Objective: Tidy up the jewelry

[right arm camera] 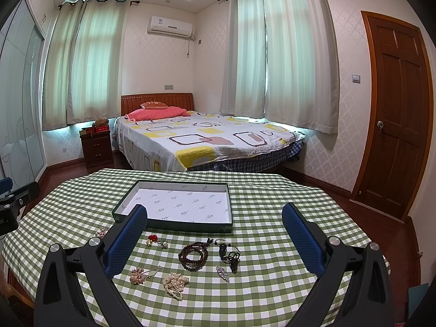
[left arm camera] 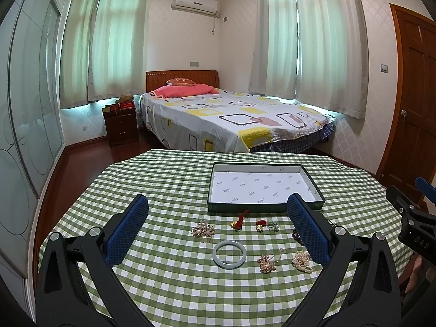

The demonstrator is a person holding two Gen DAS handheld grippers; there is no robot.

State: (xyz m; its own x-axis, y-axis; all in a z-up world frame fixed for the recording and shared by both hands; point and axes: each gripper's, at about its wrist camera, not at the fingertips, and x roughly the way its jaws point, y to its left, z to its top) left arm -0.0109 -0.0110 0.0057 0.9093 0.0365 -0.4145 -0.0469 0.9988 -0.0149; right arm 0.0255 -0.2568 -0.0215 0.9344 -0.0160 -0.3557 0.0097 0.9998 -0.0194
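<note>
Several jewelry pieces lie on the green checked tablecloth in front of a shallow dark tray with a white lining. In the left wrist view: a pearl brooch, a pale jade bangle, a red and gold charm, a pearl string. The right wrist view shows a dark bead bracelet, a black cord pendant, a crystal clip, the pearl string and the tray. My left gripper and right gripper hover open above the pieces, holding nothing.
Beyond the table stands a bed with a patterned sheet, beside it a dark nightstand. A wooden door is at the right, a glass wardrobe at the left. The right gripper's body shows at the left view's right edge.
</note>
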